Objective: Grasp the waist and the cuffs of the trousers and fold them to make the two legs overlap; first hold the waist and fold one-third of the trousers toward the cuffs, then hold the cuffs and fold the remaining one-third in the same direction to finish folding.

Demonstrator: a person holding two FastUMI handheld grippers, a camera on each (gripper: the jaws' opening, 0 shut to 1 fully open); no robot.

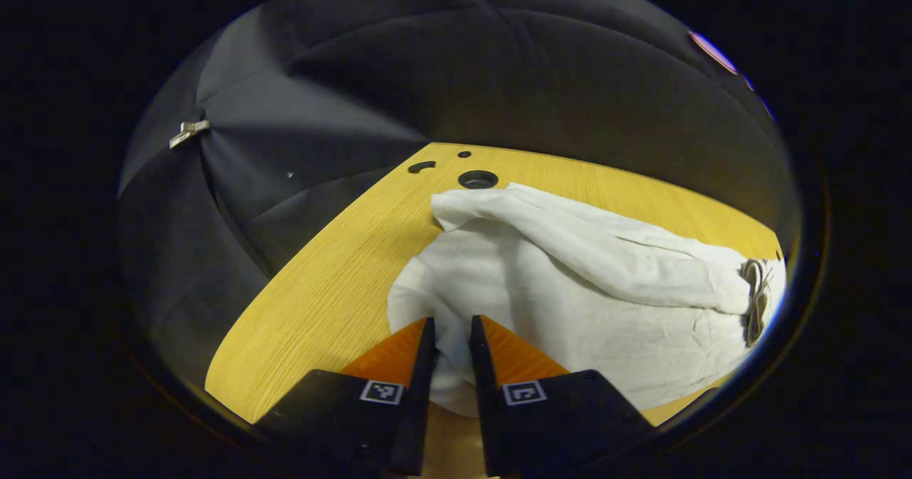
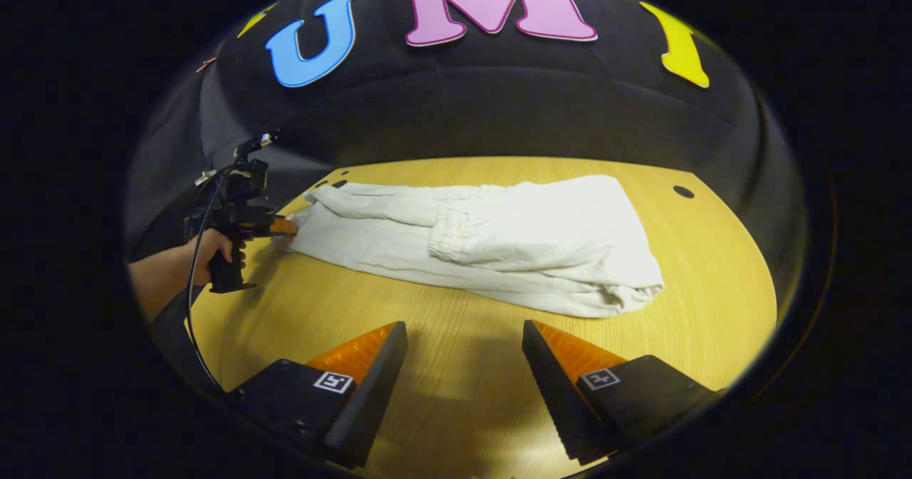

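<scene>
Recording booth, not a home.
Black cloth wall (image 2: 499,108) rises directly behind the wooden table (image 2: 463,393).

The trousers (image 2: 499,244) are thin white cloth, matt and finely creased, with a gathered elastic waistband and a knotted cord drawstring (image 1: 755,297). Ahead of the jaws, beneath that cloth, the desk (image 2: 470,393) is pale wood-grain, smooth with a soft satin sheen. Beyond the desk, the booth wall (image 1: 342,108) is black matt fabric, held by a small shiny metal clip (image 1: 188,132).
</scene>
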